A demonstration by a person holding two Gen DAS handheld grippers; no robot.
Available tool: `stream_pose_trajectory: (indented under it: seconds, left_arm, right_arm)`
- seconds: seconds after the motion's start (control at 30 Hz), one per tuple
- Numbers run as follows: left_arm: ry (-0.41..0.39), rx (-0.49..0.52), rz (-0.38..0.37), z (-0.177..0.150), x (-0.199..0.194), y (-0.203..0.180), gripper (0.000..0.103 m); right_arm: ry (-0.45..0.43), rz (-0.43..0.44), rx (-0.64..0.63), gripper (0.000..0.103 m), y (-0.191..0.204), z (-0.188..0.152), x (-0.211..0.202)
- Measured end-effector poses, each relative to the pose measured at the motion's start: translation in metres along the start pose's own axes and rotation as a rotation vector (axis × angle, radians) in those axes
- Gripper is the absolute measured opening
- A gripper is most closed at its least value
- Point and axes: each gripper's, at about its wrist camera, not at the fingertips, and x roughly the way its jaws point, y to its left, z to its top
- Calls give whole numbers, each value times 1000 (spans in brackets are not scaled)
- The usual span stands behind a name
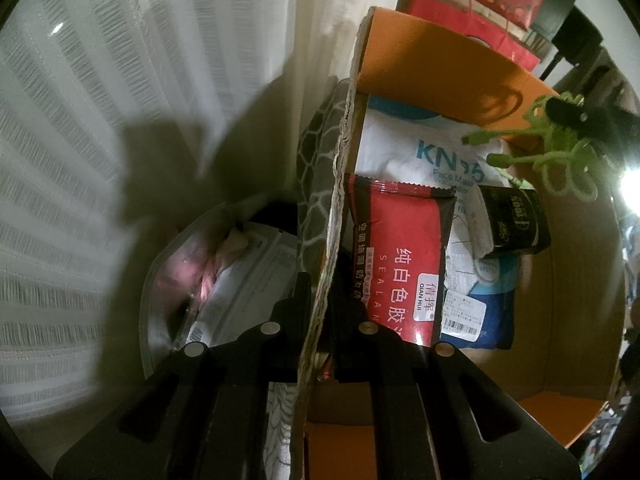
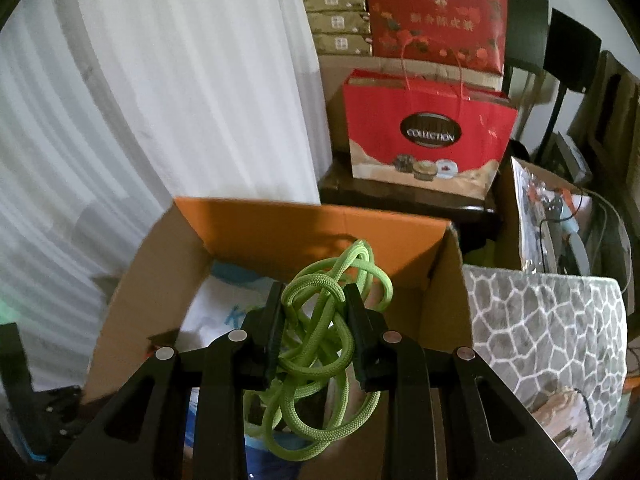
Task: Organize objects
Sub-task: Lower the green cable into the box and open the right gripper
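1. Gripping a tangled bundle of lime-green braided cord (image 2: 316, 344), the right tool (image 2: 314, 320) hangs over the open brown cardboard box (image 2: 132, 300).
2. The left tool (image 1: 320, 308) is clamped shut on the box's torn side wall (image 1: 340, 184), steadying it.
3. Inside lie a white face-mask pack (image 1: 404, 144), a red sealant pouch (image 1: 404, 256) and a small dark packet (image 1: 516, 220).
4. Risk, as I judge it: dangling loops could snag the rim or a finger on release, spilling cord outside.
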Motion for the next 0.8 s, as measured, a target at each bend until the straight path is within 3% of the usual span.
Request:
stream_pose_trajectory:
  seconds: [0.17,0.3,0.33,0.43,0.8]
  left_arm:
    - [0,1,1,2,1,0,8]
    - [0,1,0,1,1,0,8]
    - [0,0,0,1,1,0,8]
    - [0,1,2,2,1,1,8]
    - [1,-1,7,2,1,1,8]
  right_arm:
    - [40,-13,-8,31,-2,-8,13]
    - [67,-58,-22,41,-4,-10,18]
    - [68,-68,-26,49,-5,-10,18]
    - [39,-91,-36,59,-6,-9,9]
    - [-11,-88,-56,65,-12,-6,-26]
